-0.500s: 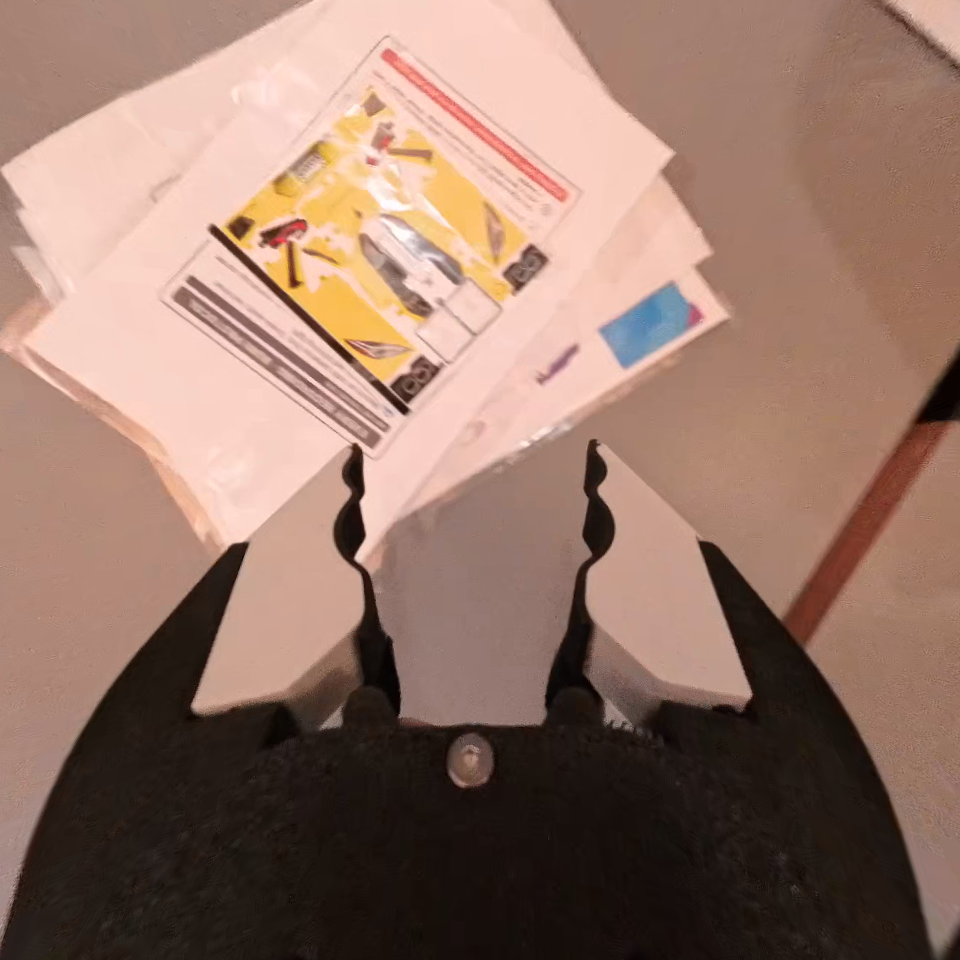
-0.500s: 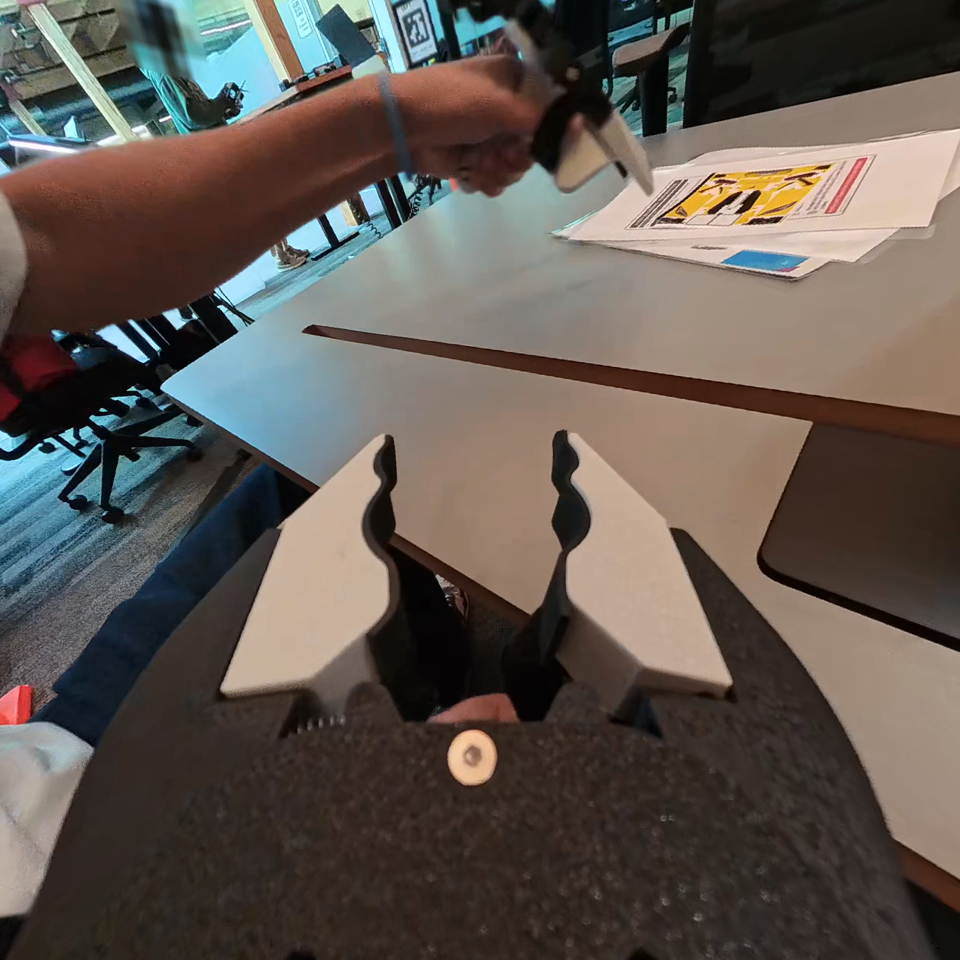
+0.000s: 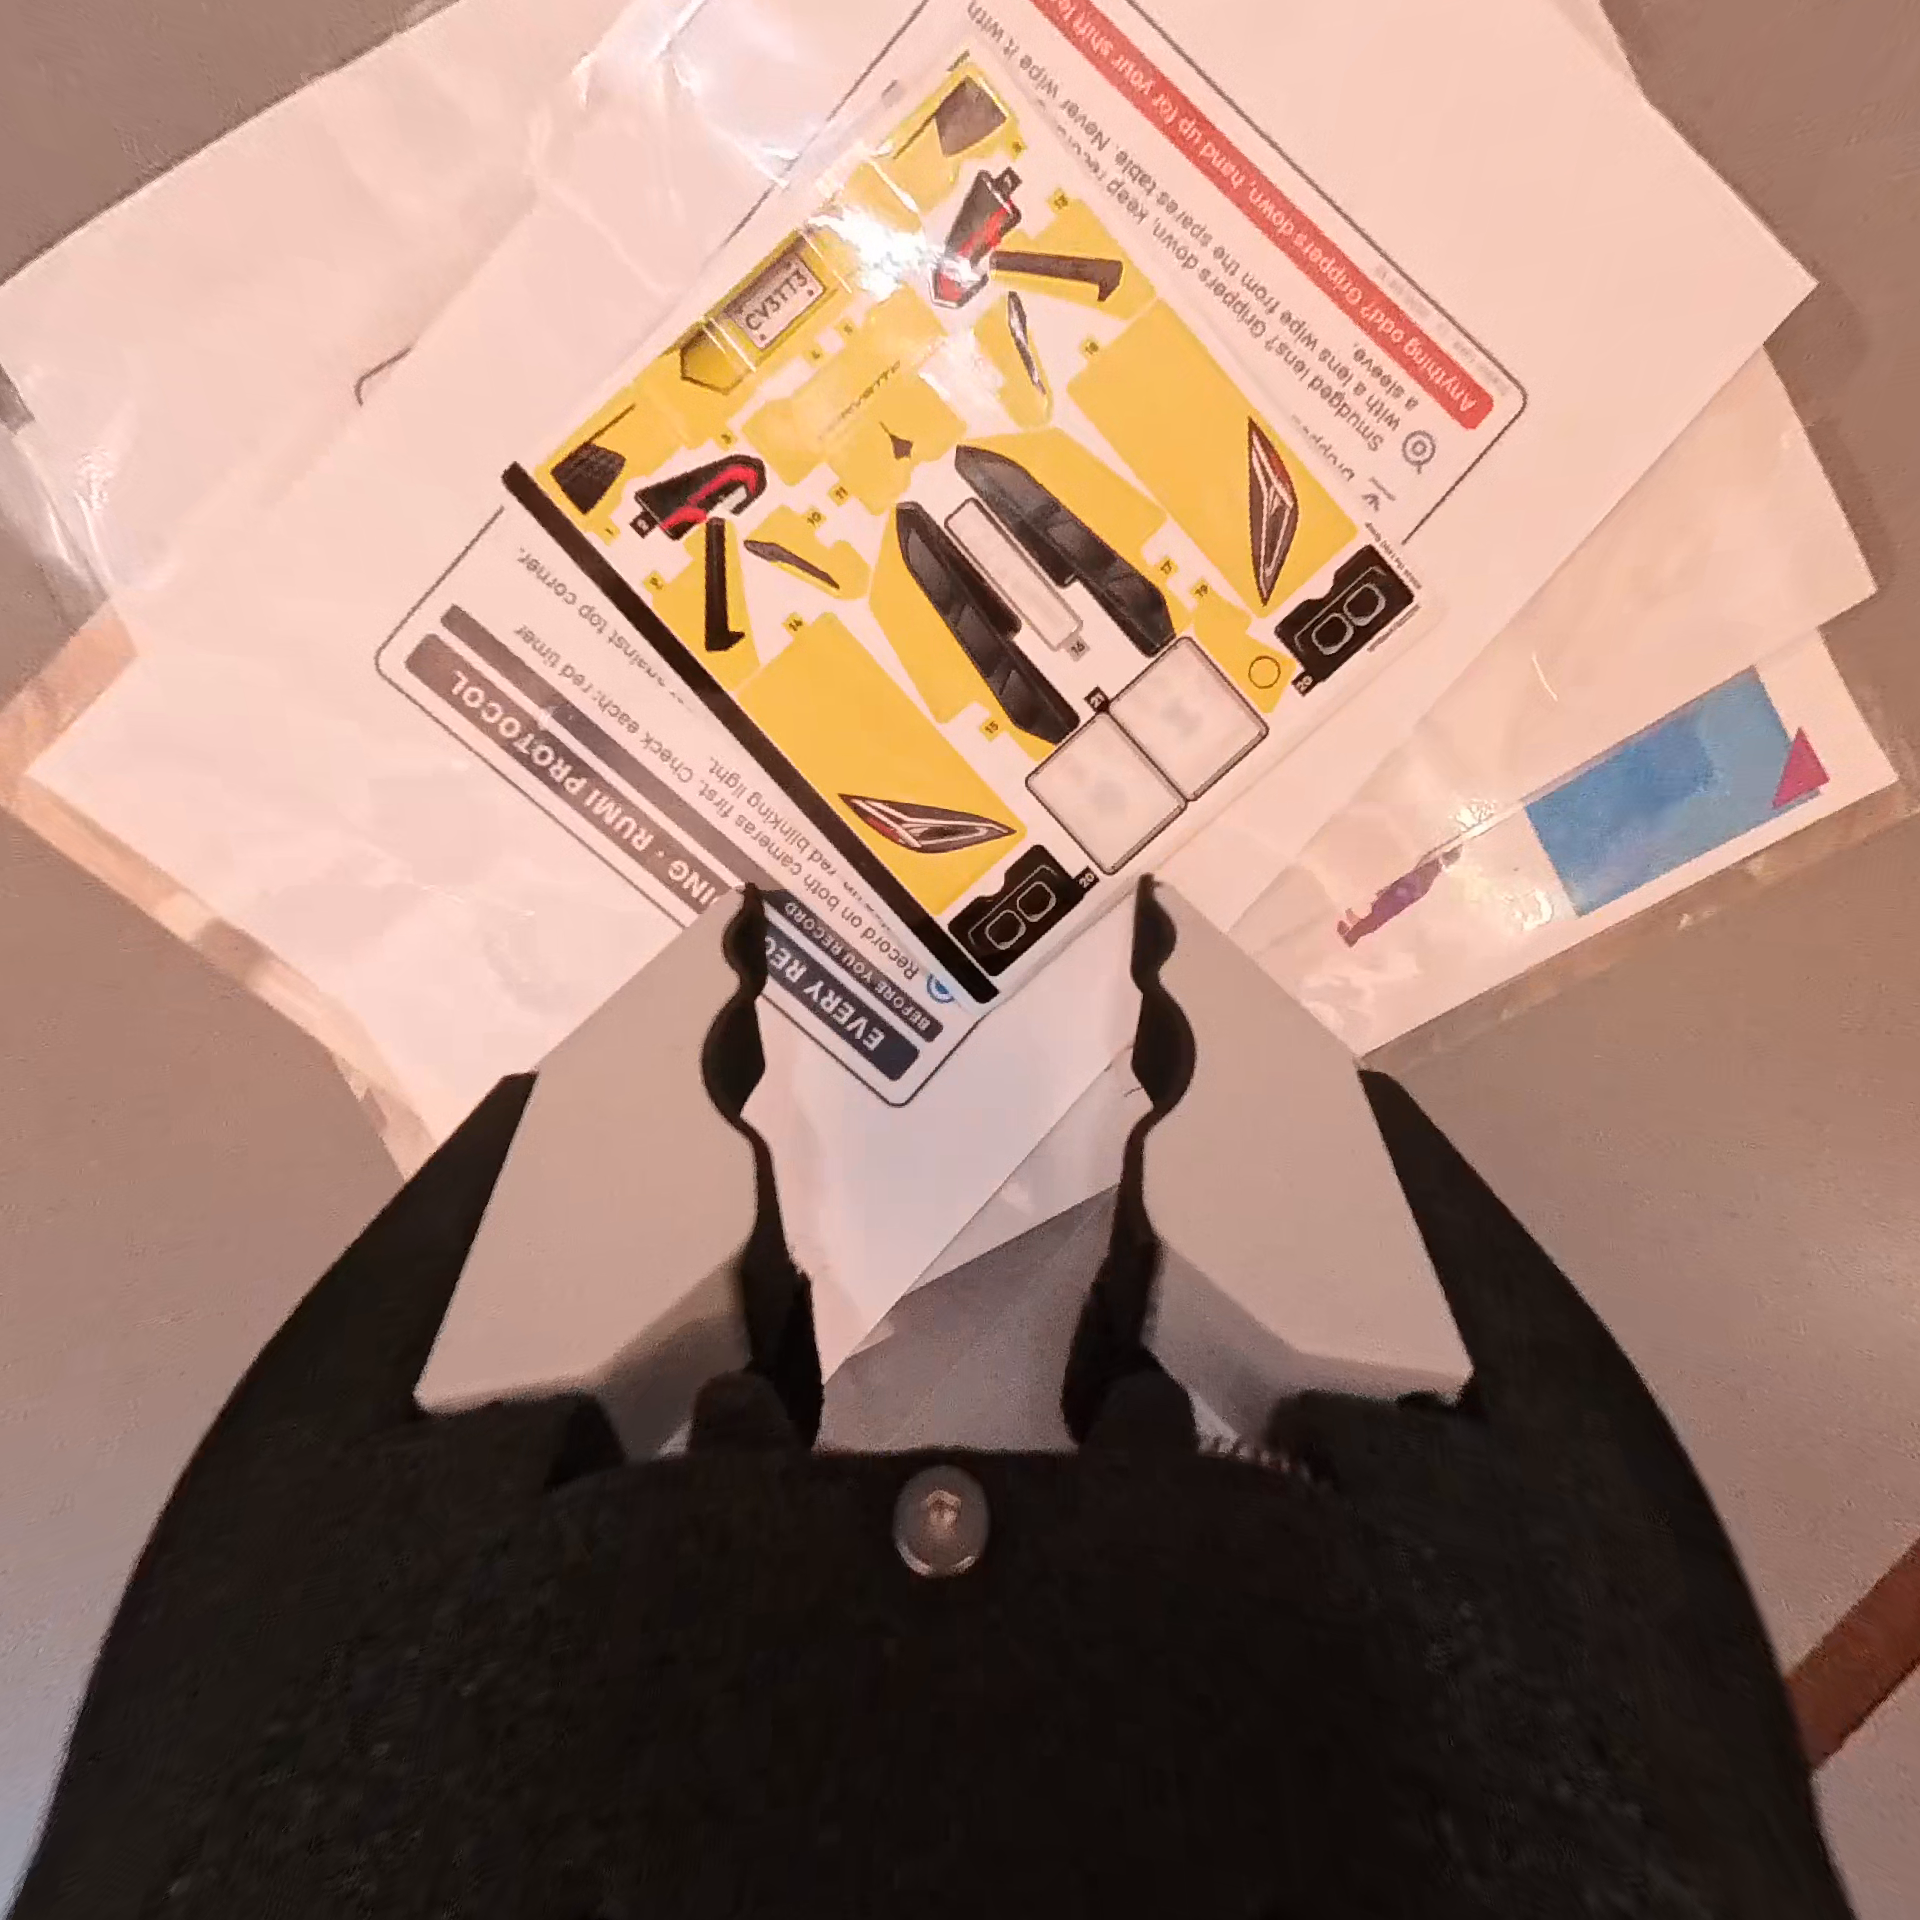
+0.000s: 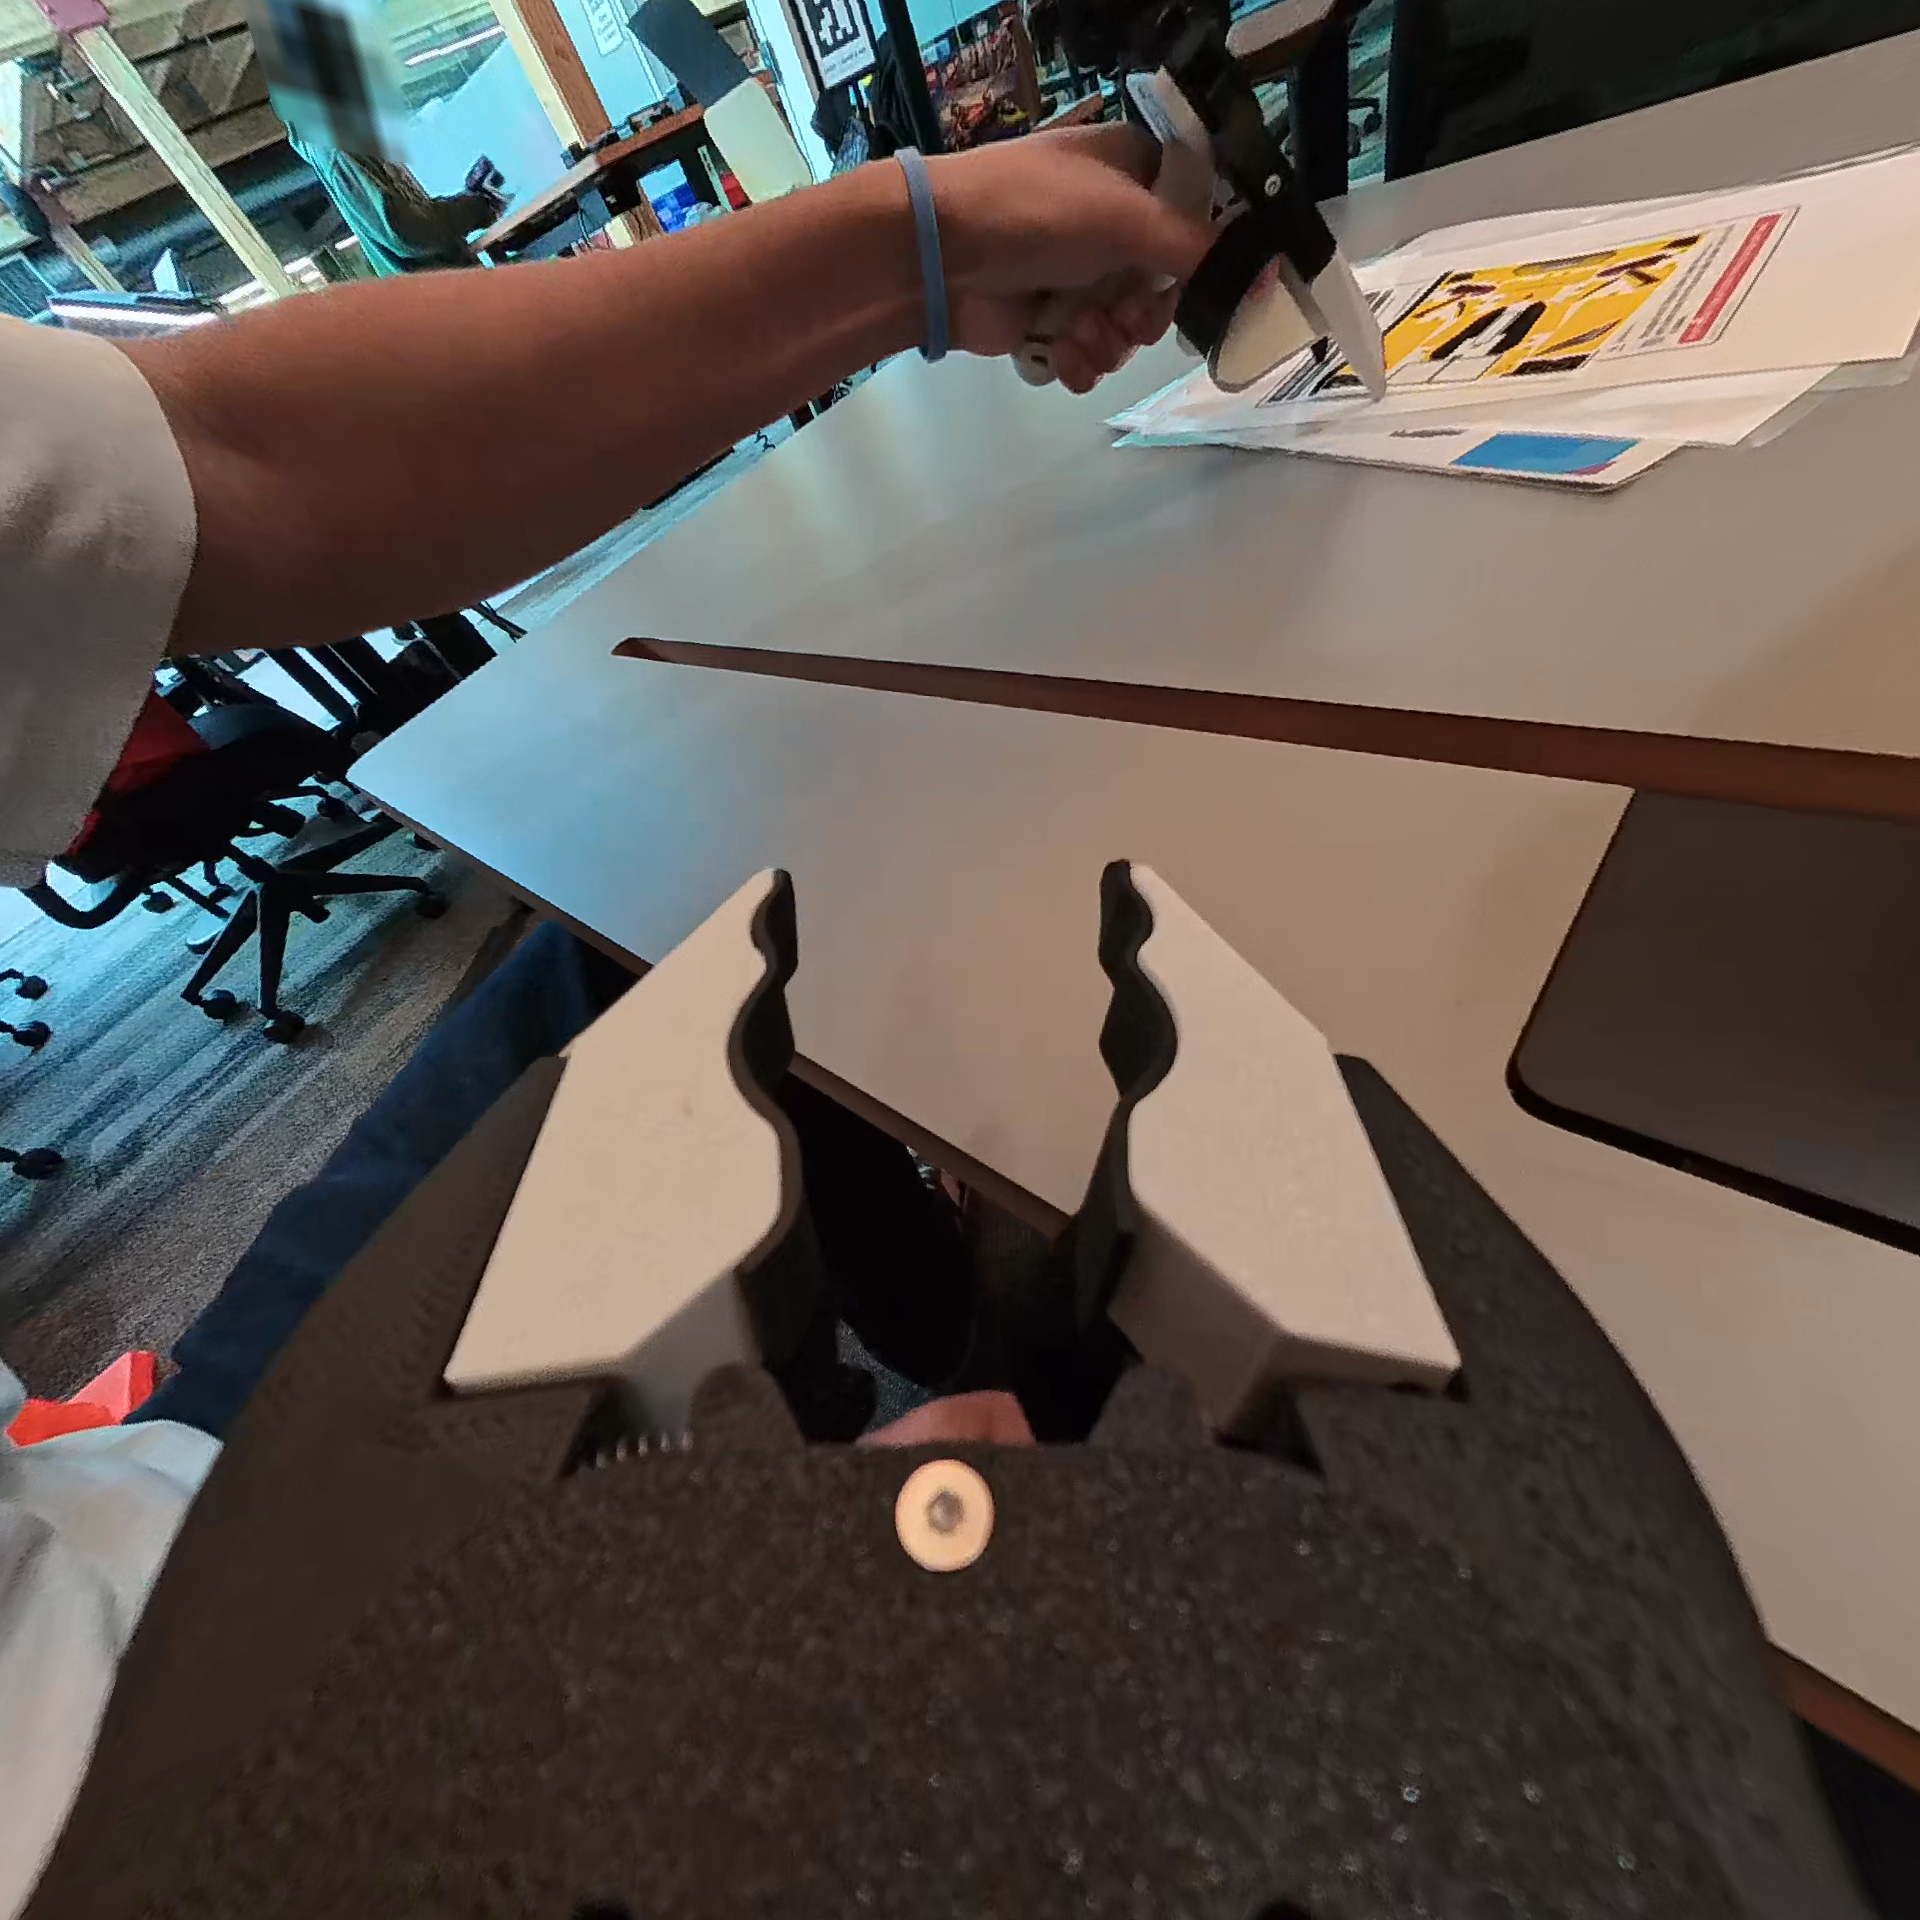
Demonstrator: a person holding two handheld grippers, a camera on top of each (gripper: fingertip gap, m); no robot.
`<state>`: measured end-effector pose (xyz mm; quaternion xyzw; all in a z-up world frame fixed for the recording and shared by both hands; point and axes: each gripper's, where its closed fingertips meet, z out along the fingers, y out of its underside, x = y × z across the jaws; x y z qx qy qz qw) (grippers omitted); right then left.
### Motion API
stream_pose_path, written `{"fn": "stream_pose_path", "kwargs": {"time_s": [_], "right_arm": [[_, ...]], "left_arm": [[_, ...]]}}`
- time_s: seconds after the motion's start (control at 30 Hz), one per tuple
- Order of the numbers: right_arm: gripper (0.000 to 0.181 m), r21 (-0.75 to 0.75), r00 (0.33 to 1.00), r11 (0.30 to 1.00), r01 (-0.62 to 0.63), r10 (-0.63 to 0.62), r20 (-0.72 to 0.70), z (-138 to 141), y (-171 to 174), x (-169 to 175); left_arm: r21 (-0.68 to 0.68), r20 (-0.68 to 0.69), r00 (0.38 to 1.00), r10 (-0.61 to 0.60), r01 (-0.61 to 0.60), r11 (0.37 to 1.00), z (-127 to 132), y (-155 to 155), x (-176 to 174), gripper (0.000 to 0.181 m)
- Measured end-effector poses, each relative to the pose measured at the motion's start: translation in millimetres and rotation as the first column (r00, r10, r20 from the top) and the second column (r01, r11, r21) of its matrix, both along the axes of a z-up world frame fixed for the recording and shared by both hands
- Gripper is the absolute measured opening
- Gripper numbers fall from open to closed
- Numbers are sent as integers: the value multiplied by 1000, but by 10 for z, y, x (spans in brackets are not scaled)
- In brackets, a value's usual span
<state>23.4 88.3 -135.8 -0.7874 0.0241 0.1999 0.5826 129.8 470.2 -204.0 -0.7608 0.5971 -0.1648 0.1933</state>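
A loose stack of white sheets (image 3: 312, 644) lies fanned on the grey table (image 3: 156, 1143). The top sheet bears a yellow sticker panel (image 3: 935, 540) with black and red car parts under a glossy film. A lower sheet shows a blue patch (image 3: 1652, 800). My left gripper (image 3: 940, 899) is open, tilted down over the near corner of the top sheet, fingertips close above the paper. The right wrist view shows it (image 4: 1340, 353) from afar, held in a hand over the stack (image 4: 1558, 343). My right gripper (image 4: 945, 883) is open and empty, low at the table's near edge.
A brown seam (image 4: 1247, 717) runs across the grey table (image 4: 935, 561) between the stack and my right gripper. A dark recessed cutout (image 4: 1745, 987) lies at the right. Office chairs (image 4: 260, 862) stand on the carpet to the left. The person's outstretched arm (image 4: 571, 374) spans the left side. My hands' fingertips stand some 40 centimetres from each other. From the right gripper's tips to the dark recessed cutout (image 4: 1745, 987) is close to 12 centimetres.
My left gripper has moved forward and down over the stack, so the sheets look much larger. Its jaws stay open. The right gripper has barely moved.
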Motion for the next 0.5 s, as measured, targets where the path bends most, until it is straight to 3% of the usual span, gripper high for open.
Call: {"fn": "stream_pose_path", "kwargs": {"time_s": [0.1,0.17,0.5], "right_arm": [[57,-5,1000,1000,1,-1,11,-14,6,-6],[56,-10,1000,1000,-1,1,10,-26,9,-15],[53,14,1000,999,-30,30,-5,149,171,111]], "left_arm": [[14,10,999,-34,33,999,6,-29,4,62],[33,14,998,-64,64,997,19,-63,0,42],[58,50,994,-93,90,994,32,-150,-111,32]]}}
